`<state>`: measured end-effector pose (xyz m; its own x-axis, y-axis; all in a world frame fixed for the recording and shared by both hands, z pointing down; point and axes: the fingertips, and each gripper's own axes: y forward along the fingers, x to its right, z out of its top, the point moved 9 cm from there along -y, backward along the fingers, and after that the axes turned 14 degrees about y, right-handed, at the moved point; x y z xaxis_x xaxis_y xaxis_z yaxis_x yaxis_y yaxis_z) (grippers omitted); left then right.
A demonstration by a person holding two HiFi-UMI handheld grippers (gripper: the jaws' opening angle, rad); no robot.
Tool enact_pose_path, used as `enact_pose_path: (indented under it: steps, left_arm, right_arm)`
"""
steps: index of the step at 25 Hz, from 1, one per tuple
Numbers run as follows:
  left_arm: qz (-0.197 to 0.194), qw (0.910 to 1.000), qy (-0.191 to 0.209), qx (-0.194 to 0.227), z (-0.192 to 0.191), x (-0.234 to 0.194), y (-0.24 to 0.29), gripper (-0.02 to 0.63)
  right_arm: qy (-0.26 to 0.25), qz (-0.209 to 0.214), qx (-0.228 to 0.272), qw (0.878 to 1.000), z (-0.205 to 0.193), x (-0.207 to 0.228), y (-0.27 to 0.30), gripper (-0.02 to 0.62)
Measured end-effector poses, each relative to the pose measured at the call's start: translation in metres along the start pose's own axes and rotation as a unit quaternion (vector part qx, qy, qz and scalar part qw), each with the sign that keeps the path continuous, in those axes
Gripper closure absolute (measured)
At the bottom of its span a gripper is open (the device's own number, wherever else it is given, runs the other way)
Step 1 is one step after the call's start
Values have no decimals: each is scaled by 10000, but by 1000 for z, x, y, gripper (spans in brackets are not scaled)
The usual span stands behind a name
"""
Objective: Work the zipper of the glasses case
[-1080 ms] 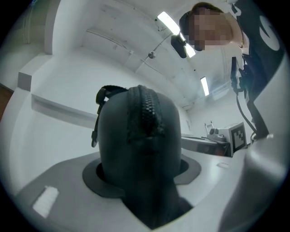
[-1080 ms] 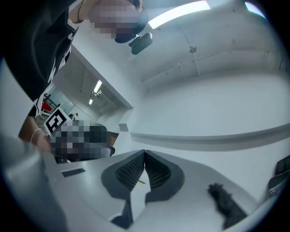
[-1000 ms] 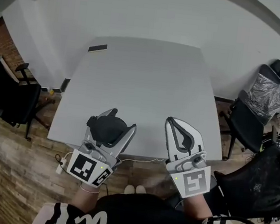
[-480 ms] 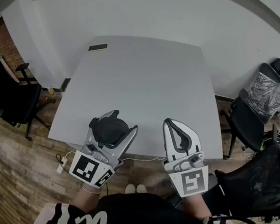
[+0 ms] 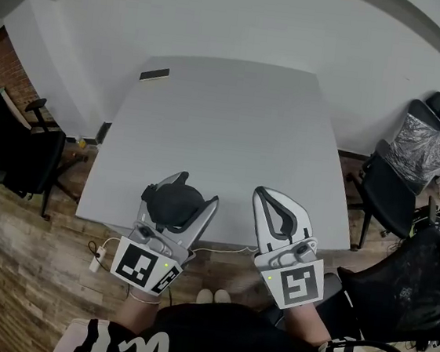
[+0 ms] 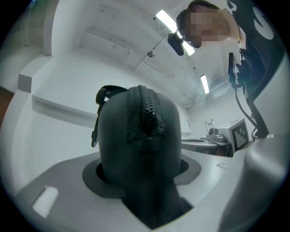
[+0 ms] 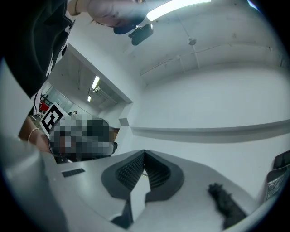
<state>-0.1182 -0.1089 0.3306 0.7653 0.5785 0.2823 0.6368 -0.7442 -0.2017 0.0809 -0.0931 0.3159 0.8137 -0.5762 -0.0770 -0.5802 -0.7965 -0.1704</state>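
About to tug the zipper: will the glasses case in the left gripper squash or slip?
Probably stiff: the glasses case holds its domed shape while clamped in the left gripper. Its rounded shell could twist or slip under a tug.

Bright, even light comes from long ceiling lights (image 7: 174,8) at twelve o'clock (a bit glary), and picture edges bend and go dark.

Your glasses case (image 5: 173,203) is a dark, rounded pouch, clamped end-on between the jaws of the left gripper (image 5: 195,187) by the near edge of the desk (image 5: 226,125). Its zipper (image 6: 145,111) runs along the upturned edge and looks closed. A small strap (image 6: 100,104) sticks out at one side.
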Motion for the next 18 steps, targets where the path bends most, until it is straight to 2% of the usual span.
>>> enact_pose_path:
  steps: [18]
  left_arm:
    - [-50, 10000, 41, -16, 2, 8, 3, 333]
  right_arm:
    - [196, -315, -268, 9990, -3, 3, 4, 591]
